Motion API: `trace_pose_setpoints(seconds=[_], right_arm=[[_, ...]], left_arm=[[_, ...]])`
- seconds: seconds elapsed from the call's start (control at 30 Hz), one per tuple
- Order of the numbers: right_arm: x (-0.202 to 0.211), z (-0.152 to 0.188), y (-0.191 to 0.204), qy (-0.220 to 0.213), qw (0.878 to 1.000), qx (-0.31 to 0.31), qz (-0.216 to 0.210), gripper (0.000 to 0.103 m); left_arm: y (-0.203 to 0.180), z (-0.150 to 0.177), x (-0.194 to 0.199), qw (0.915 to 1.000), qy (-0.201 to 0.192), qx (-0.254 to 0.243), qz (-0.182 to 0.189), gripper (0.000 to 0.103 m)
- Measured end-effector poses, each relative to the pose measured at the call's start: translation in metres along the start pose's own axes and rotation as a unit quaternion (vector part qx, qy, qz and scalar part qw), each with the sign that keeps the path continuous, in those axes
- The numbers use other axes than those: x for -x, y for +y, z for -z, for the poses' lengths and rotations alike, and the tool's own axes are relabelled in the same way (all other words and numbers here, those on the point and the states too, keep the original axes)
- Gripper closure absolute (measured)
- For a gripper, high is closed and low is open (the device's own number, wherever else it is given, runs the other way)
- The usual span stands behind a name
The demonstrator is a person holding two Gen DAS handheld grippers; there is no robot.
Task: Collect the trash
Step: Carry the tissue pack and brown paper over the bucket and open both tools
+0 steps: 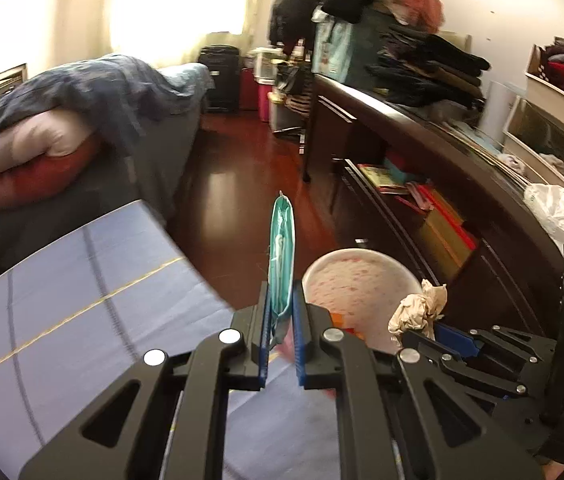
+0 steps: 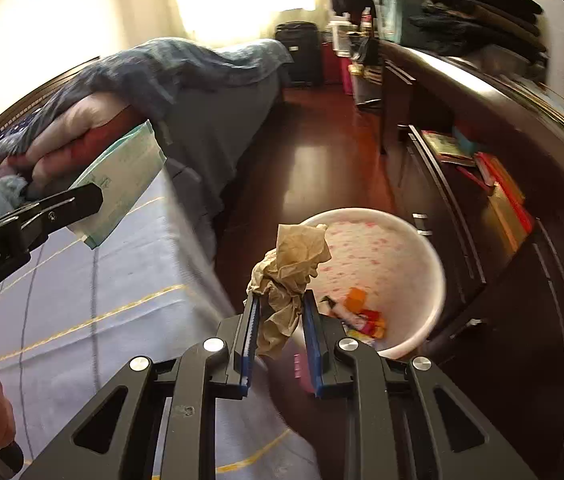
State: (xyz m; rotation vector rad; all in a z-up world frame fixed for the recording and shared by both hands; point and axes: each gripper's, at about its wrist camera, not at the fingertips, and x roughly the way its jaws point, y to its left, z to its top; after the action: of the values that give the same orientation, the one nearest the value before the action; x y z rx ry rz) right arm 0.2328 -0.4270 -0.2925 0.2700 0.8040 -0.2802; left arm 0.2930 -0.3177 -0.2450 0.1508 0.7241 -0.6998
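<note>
While the left tool [image 1: 282,312] clamps a flat teal wrapper [image 1: 282,256] between its blue pads, the right tool [image 2: 282,320] grips a crumpled tan paper wad [image 2: 288,276]; both stand narrow, pressed on what they carry.

The wrapper sits edge-on in the left wrist view, its lower end caught between the fingers and the rest standing out past the tips. Its long axis follows the line of the fingers, pointing away from the camera toward the dark red floor [image 1: 241,184]. In the right wrist view the same wrapper [image 2: 121,184] shows its broad face, sticking out of the left tool [image 2: 93,196] at the far left, above the pale blue bed cover [image 2: 81,300].

The paper wad is pinched at its lower part, and its bulk rises above the fingertips with a ragged top. It hangs in front of the near rim of a white bin [image 2: 434,264] on the floor, between the bed and a dark cabinet [image 2: 522,320]. In the left wrist view the wad [image 1: 418,308] and the right tool [image 1: 454,340] appear just right of the bin [image 1: 362,256].

Count: two tools, one wrapper, one paper wad, one bin. Several small colourful scraps [image 2: 362,316] lie inside the bin; their exact number cannot be told.
</note>
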Motion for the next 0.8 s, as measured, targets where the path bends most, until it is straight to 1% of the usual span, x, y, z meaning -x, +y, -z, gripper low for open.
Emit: trace_pose_setpoints(seconds=[0.17, 0.3, 0.47, 0.63, 0.8], right_arm=[[-0.006, -0.005, -0.029, -0.002, 0.999, -0.021, 0.025, 0.08], [-0.016, -0.008, -0.052, 0.002, 0.998, -0.039, 0.044, 0.08], [-0.032, -0.007, -0.074, 0.012, 0.996, -0.058, 0.061, 0.08], [-0.051, -0.006, -0.091, 0.027, 0.994, -0.077, 0.069, 0.08], [-0.068, -0.004, -0.101, 0.039, 0.993, -0.089, 0.069, 0.08]], left_arm=[[-0.028, -0.012, -0.026, 0.9995, 0.005, -0.026, 0.02, 0.092], [-0.044, -0.019, -0.047, 0.9987, 0.011, -0.034, 0.036, 0.092], [-0.065, -0.026, -0.081, 0.9973, 0.028, -0.036, 0.058, 0.092], [-0.08, -0.024, -0.112, 0.9958, 0.044, -0.044, 0.068, 0.092], [-0.082, -0.02, -0.135, 0.9946, 0.061, -0.042, 0.073, 0.092]])
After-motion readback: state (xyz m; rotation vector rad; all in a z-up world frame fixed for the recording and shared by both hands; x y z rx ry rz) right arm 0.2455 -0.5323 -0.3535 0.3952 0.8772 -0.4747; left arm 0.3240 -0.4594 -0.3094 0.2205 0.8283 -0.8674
